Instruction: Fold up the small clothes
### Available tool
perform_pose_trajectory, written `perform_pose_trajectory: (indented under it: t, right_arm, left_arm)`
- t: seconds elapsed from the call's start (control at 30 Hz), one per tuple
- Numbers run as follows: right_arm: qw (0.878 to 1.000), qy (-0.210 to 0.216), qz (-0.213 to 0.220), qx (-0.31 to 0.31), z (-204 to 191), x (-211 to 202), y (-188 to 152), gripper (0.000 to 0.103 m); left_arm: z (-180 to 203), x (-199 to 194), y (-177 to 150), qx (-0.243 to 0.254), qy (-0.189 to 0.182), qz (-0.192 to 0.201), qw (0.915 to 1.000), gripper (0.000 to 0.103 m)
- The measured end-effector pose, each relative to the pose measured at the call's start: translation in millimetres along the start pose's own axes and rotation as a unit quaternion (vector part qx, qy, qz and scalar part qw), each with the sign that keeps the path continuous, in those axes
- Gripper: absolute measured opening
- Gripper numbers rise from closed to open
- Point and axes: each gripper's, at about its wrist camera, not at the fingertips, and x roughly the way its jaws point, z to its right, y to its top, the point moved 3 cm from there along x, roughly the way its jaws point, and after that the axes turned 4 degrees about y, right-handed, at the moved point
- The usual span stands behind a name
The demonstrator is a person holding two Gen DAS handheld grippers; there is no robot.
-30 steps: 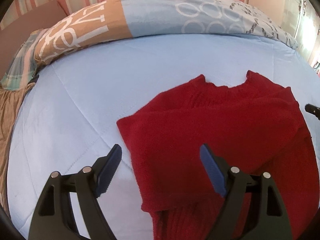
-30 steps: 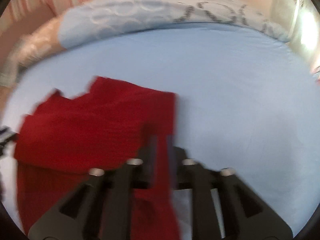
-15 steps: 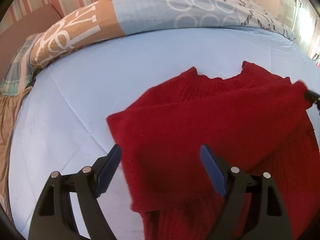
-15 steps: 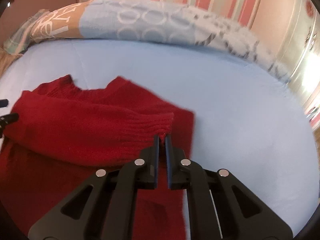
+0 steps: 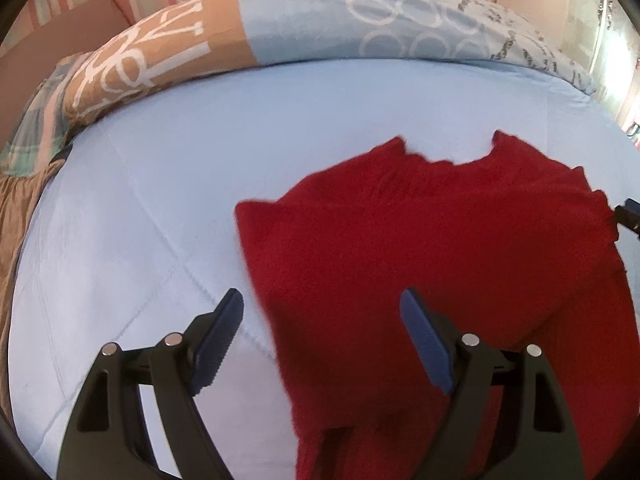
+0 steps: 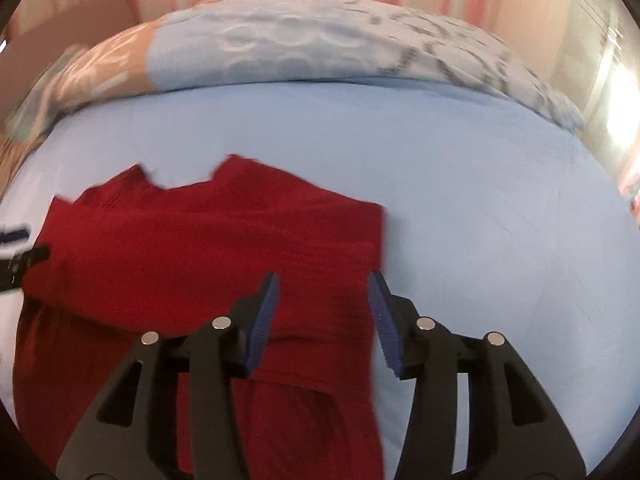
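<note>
Right tongs (image 6: 322,316) just let go of sleeve, now wide apart. Left tongs (image 5: 322,336) wide apart too. Sweater (image 5: 440,264) lies on bed (image 5: 160,200), sleeves folded in; bottom fold next.

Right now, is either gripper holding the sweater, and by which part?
Nothing is held. The left gripper and right gripper are both open above the red sweater.

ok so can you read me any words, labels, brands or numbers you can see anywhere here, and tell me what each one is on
Nothing can be read for certain.
Folded duvet, tan panel: large white letter-like shapes, cropped and tilted, not legible as a word.
Same duvet, far right end: dark script-like print, too small and blurred to read.
Red sweater: no label or print visible.
Blue bed sheet: no text.
Left hand-held gripper and right hand-held gripper: no markings visible.
</note>
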Motion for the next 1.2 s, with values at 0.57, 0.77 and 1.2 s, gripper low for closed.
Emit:
perform_pose_trajectory:
  t: [0.57, 0.77, 1.2]
  right_arm:
    - [0.999, 0.033, -0.028, -0.012, -13.1, 36.8, 9.7, 0.050]
    - [0.998, 0.028, -0.050, -0.019, -23.8, 13.9, -34.2, 0.070]
    - [0.998, 0.043, -0.046, -0.014, -24.5, 8.9, -50.2, 0.073]
  left_arm:
    - [-2.2, 28.4, 15.2, -0.007, -0.023, -0.025, 0.9994, 0.091]
    - [12.7, -1.4, -29.6, -0.010, -0.004, -0.030, 0.9995, 0.097]
    - [11.0, 4.4, -47.9, -0.038, -0.006, -0.042, 0.9984, 0.101]
